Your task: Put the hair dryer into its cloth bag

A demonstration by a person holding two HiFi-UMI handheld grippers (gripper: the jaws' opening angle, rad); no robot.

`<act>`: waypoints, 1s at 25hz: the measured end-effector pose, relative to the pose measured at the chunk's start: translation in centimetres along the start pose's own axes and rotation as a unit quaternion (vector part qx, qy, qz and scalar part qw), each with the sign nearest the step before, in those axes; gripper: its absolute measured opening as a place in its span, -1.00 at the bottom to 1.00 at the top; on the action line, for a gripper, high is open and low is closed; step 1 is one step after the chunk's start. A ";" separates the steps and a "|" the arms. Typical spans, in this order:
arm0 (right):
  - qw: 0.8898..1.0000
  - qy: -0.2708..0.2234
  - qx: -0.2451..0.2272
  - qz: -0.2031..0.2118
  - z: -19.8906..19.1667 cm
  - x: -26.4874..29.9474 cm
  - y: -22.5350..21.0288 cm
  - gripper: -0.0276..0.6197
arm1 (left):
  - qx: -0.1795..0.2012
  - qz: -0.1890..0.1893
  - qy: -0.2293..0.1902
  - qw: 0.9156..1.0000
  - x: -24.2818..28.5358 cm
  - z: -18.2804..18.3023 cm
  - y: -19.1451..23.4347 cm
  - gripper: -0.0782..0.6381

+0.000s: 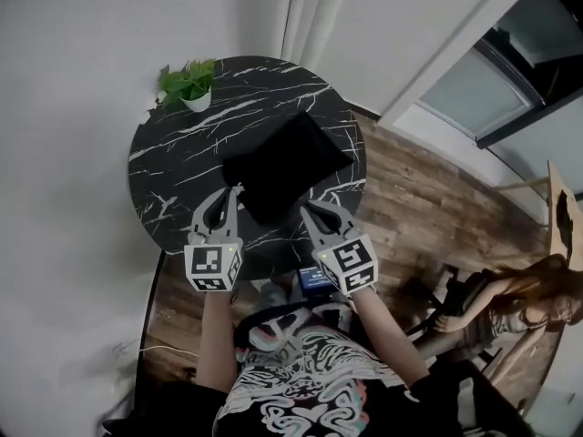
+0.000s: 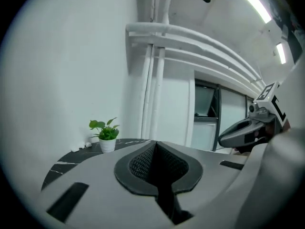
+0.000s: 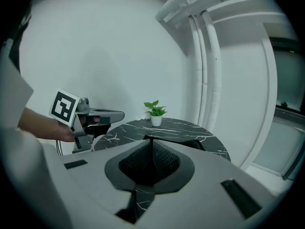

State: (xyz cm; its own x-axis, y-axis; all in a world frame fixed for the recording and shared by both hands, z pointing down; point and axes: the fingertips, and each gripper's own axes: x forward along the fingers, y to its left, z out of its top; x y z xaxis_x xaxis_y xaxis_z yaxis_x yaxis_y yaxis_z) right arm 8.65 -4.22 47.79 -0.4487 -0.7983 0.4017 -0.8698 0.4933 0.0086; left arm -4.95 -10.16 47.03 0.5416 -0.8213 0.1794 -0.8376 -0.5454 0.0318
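The black cloth bag [image 1: 282, 164] lies flat in the middle of the round black marble table [image 1: 168, 176]. No hair dryer shows in any view. My left gripper [image 1: 235, 194] hovers over the near left edge of the bag, its jaws shut with nothing between them; in the left gripper view [image 2: 155, 146] the mesh pads meet. My right gripper [image 1: 308, 208] hangs just off the bag's near right corner, also shut and empty, pads together [image 3: 151, 141]. Both are raised above the table and point out across it. Each sees the other: the right gripper [image 2: 240, 133], the left gripper [image 3: 97, 117].
A small potted plant [image 1: 189, 82] stands at the table's far left rim. White wall and a curtain lie behind, a glass door frame [image 1: 496, 89] to the right. Another person [image 1: 533, 303] sits on the wooden floor [image 1: 419, 198] at the right.
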 end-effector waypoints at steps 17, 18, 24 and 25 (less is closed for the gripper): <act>0.997 -0.071 -0.014 0.023 -0.6 -11.3 1.6 -0.85 | 0.036 0.068 0.031 0.997 -11.3 0.1 -11.1 -0.74; 0.997 -0.074 -0.014 0.022 -0.7 -11.7 1.5 -0.85 | 0.037 0.072 0.030 0.996 -11.6 0.1 -11.5 -0.74; 0.996 -0.087 -0.020 0.027 -0.7 -13.0 0.9 -0.85 | 0.027 0.091 0.031 0.995 -12.0 0.0 -12.2 -0.74; 0.995 -0.089 -0.021 0.027 -0.4 -13.1 0.7 -0.85 | 0.031 0.094 0.032 0.995 -11.8 0.1 -12.2 -0.74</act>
State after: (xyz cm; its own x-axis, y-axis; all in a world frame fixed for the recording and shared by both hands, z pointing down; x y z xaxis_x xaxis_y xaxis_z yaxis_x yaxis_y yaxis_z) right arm 14.03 6.75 42.93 -0.5263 -0.8175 0.2339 -0.8364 0.5473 0.0309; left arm -1.13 6.19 44.40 0.3691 -0.8983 0.2383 -0.9164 -0.3945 -0.0680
